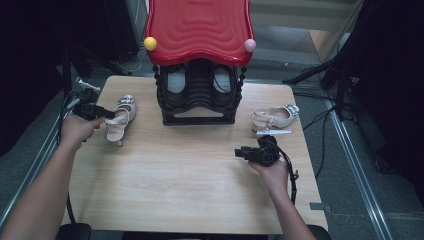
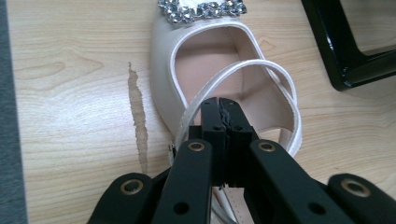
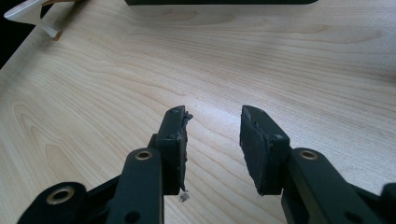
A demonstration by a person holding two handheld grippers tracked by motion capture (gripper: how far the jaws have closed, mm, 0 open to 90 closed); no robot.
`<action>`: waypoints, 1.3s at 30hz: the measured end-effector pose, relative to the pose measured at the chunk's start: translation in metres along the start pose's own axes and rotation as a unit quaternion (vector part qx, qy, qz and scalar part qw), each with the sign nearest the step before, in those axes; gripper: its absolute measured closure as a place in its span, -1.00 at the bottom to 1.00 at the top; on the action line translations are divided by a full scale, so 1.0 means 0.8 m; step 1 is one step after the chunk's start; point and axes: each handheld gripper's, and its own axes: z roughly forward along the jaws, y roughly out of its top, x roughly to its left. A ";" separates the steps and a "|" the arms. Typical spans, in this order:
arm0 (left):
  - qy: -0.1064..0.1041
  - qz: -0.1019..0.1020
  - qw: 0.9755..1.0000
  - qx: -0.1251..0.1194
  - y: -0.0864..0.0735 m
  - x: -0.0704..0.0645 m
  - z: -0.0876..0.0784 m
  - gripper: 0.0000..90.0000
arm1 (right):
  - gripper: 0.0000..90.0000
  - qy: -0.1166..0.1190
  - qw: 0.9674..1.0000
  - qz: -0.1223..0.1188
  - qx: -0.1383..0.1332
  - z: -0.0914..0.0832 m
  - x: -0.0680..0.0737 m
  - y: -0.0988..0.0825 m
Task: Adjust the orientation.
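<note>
Two cream slingback shoes lie on a pale wooden table (image 1: pixel 175 165), one by each claw. The left gripper (image 1: pixel 102 113) is clamped on the thin heel strap of the left shoe (image 1: pixel 121 117); in the left gripper view its jaws are pressed together over that strap (image 2: pixel 233 74), with the shoe's open heel cup just ahead of them and a row of clear stones (image 2: pixel 201 9) across the toe farther on. A darker streak in the wood grain (image 2: pixel 137 121) runs along the table just left of that claw's tips, and a grey strip of floor shows past the table's edge on the same side.

The right gripper (image 1: pixel 242 152) rests low over the table, jaws apart with bare wood grain between them and nothing held. The right shoe (image 1: pixel 274 117) lies on its side beyond this claw and a little to its right, well apart from it, with a slim silvery piece (image 1: pixel 274 132) on the table just nearer.

Ahead of both claws, between the two shoes, stands a black shoe rack (image 1: pixel 199 97) under a glossy red wavy top (image 1: pixel 199 27), which carries a yellow ball (image 1: pixel 150 43) and a pink ball (image 1: pixel 249 45) at its front corners. Dark shoes sit inside the rack. Around the table the room is dim, with grey carpet, cables and black stand legs on both sides.
</note>
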 end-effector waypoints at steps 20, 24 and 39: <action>-0.036 -0.003 0.999 -0.025 0.007 -0.017 -0.030 0.21 | 0.35 -0.005 1.000 0.000 0.004 0.001 -0.001 0.000; -0.048 -0.005 0.998 -0.026 0.007 -0.018 -0.034 -0.05 | 0.34 -0.005 1.000 0.001 0.006 0.002 -0.001 0.000; -0.043 -0.001 0.998 -0.045 -0.005 -0.026 -0.020 -0.72 | 0.32 -0.007 1.000 -0.001 0.009 0.002 -0.001 -0.001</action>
